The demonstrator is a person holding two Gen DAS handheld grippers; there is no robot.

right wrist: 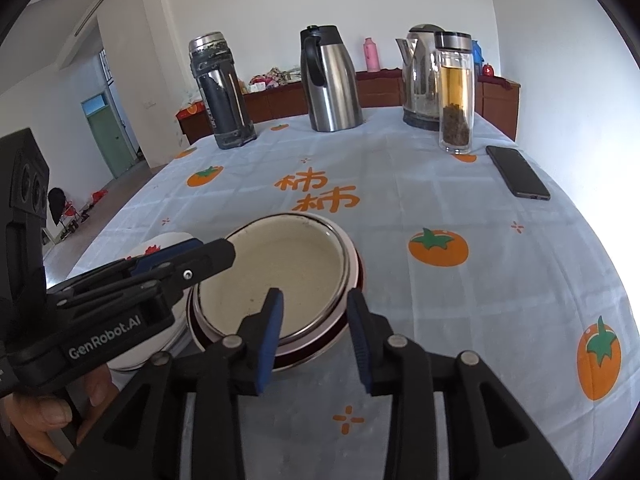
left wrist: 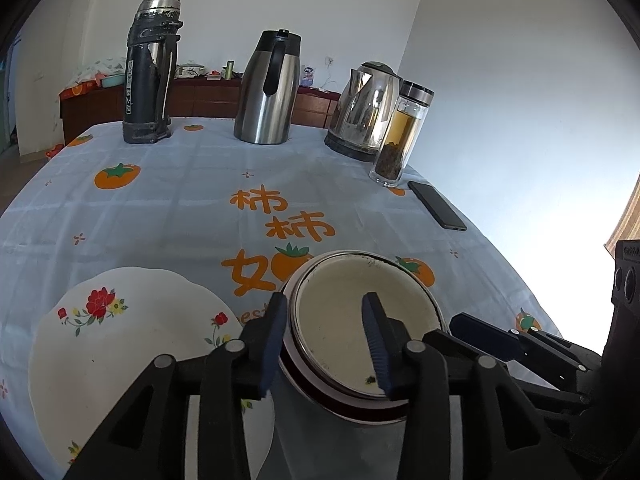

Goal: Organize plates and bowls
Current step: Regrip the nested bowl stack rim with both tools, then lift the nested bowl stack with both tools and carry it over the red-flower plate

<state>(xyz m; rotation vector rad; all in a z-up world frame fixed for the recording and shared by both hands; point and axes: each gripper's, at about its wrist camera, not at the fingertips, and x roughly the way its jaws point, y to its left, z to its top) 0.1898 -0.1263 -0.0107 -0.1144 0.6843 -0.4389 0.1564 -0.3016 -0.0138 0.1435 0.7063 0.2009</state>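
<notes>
A cream enamel bowl (left wrist: 360, 320) with a dark red outer rim sits on the tablecloth near the front; it also shows in the right wrist view (right wrist: 276, 276). My left gripper (left wrist: 326, 344) is open and straddles the bowl's left wall, one finger outside and one inside. My right gripper (right wrist: 314, 340) is open and straddles the bowl's near right rim the same way. A white plate with red flowers (left wrist: 120, 344) lies flat to the left of the bowl; in the right wrist view only its edge (right wrist: 160, 246) shows behind the left gripper.
At the far edge of the table (left wrist: 160, 208) stand a black thermos (left wrist: 150, 72), a steel carafe (left wrist: 268, 88), an electric kettle (left wrist: 366, 108) and a glass tea bottle (left wrist: 400, 136). A black phone (left wrist: 436, 205) lies at the right edge.
</notes>
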